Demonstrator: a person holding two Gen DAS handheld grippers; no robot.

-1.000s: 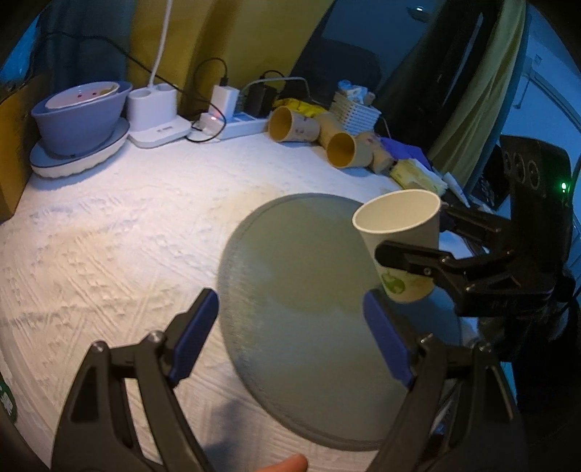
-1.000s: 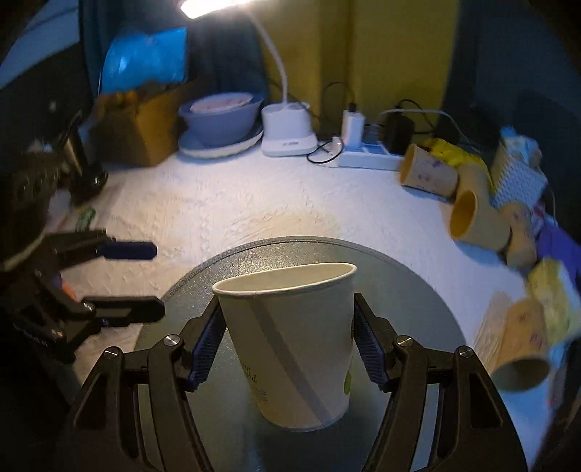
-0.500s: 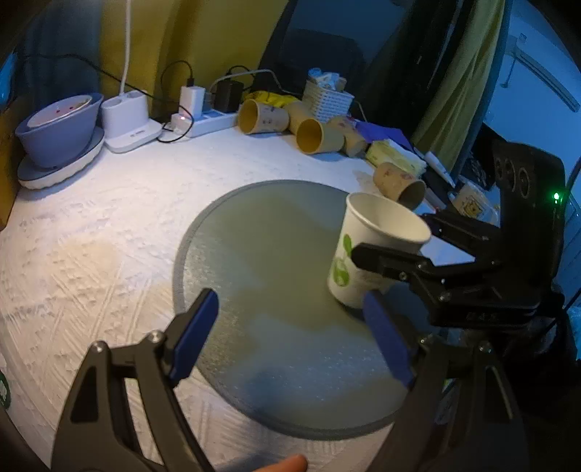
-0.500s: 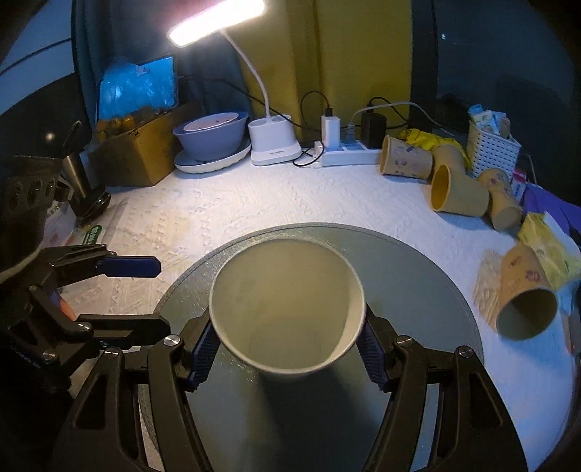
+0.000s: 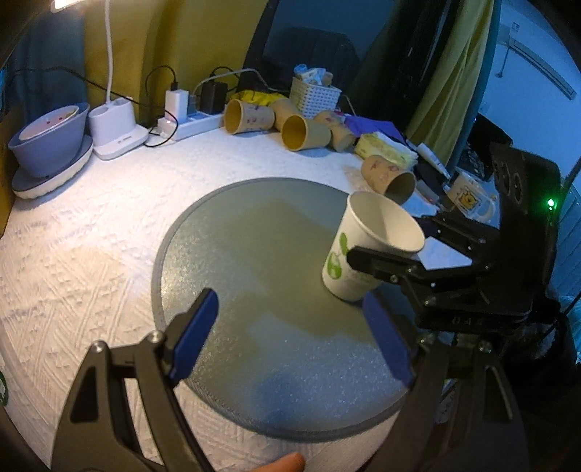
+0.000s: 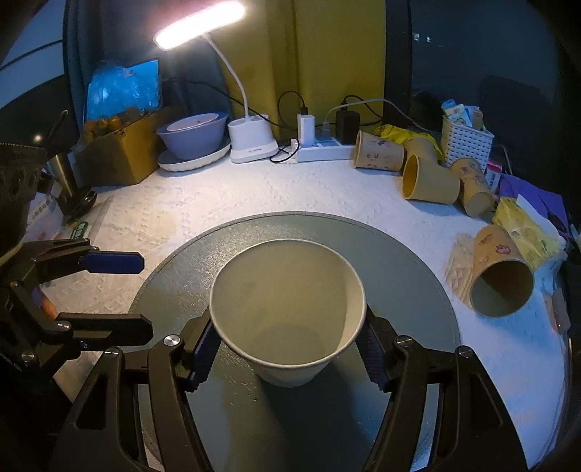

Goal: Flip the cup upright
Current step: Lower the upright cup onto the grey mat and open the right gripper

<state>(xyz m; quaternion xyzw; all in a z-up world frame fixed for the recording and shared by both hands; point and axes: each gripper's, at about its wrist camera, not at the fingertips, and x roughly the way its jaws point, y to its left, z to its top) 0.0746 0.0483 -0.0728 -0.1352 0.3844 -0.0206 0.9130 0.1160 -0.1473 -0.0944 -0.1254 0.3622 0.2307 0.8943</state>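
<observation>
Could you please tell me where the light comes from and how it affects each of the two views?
Right wrist view: the lit desk lamp blows out to glare, while the cup stays evenly lit. Left wrist view: only the lamp's corner shows, the grey mat carries soft shadows, and the edges bend and darken.

The paper cup (image 6: 287, 312) was white, with a green printed mark on its side (image 5: 336, 254) and a plain pale inside. It stood mouth up, its base on the round grey mat (image 5: 254, 254) near that mat's right edge, leaning slightly rather than dead straight. Nothing was in it. The blue pads (image 6: 203, 348) of the right hand-held gripper (image 6: 287, 348) pressed against its wall on both sides, below the rim.
</observation>
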